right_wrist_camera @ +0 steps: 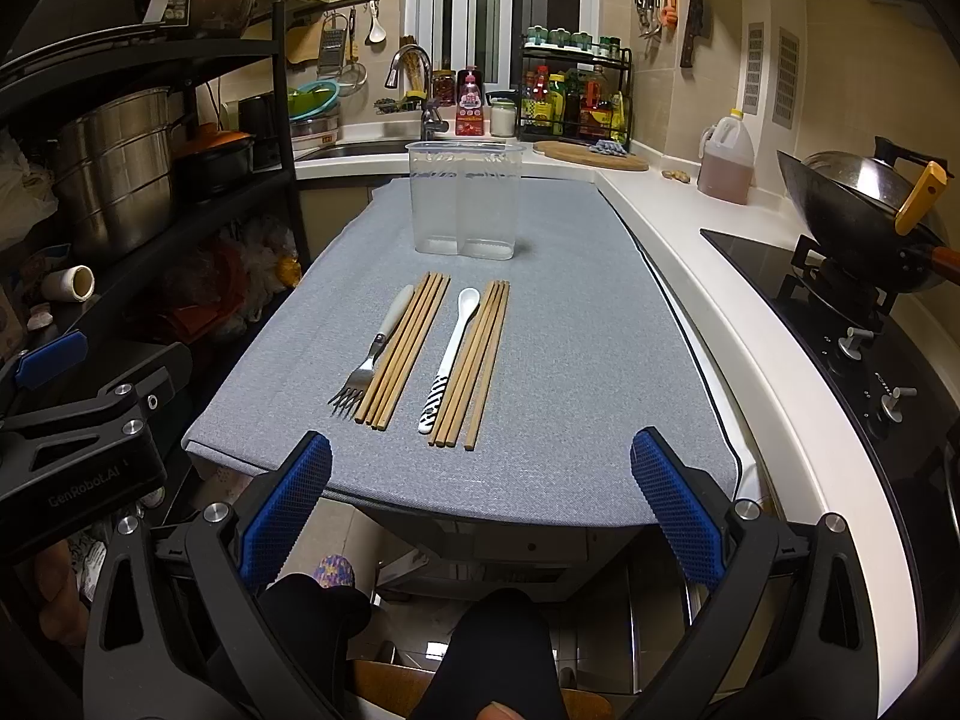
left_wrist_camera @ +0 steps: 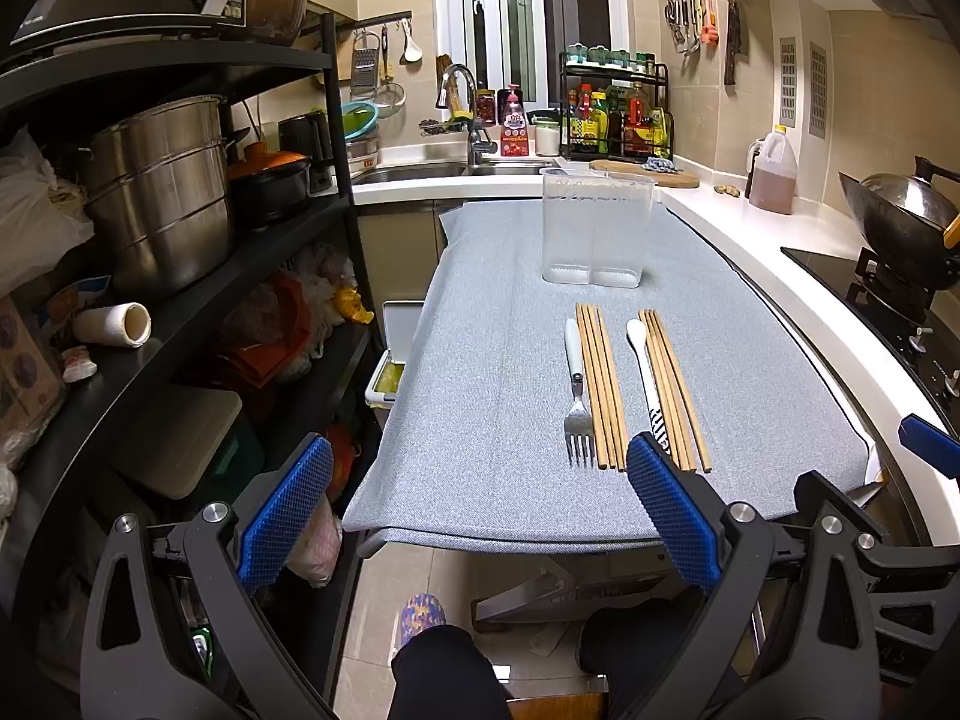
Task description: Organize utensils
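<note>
Utensils are lying in a row on the grey-covered surface (right_wrist_camera: 540,360), handles pointing far, working ends toward me. Going left to right: fork (right_wrist_camera: 375,360) with white handle, tines near; first chopstick bundle (right_wrist_camera: 405,348) just beside it, touching or nearly; white spoon (right_wrist_camera: 453,348) with striped black-and-white handle end near me; second chopstick bundle (right_wrist_camera: 474,360) right of the spoon. Clear two-compartment holder (right_wrist_camera: 463,207) is standing upright farther back, centre of the surface, sitting empty, well apart from the utensils.

I'm holding my left gripper (left_wrist_camera: 480,510) at the near edge of the surface, fingers spread wide apart, gripping nothing; its right finger (left_wrist_camera: 672,510) is overlapping the near ends of the spoon (left_wrist_camera: 645,372) and right chopsticks (left_wrist_camera: 675,390) in the left wrist view. My right gripper (right_wrist_camera: 480,504) is also hovering at the near edge, fingers wide apart, empty.

Black rack (left_wrist_camera: 180,300) with steel pots (left_wrist_camera: 162,192) is standing left. White counter (right_wrist_camera: 690,252) with stove and wok (right_wrist_camera: 864,222) is running along the right. Sink and faucet (right_wrist_camera: 414,90) are sitting far.
</note>
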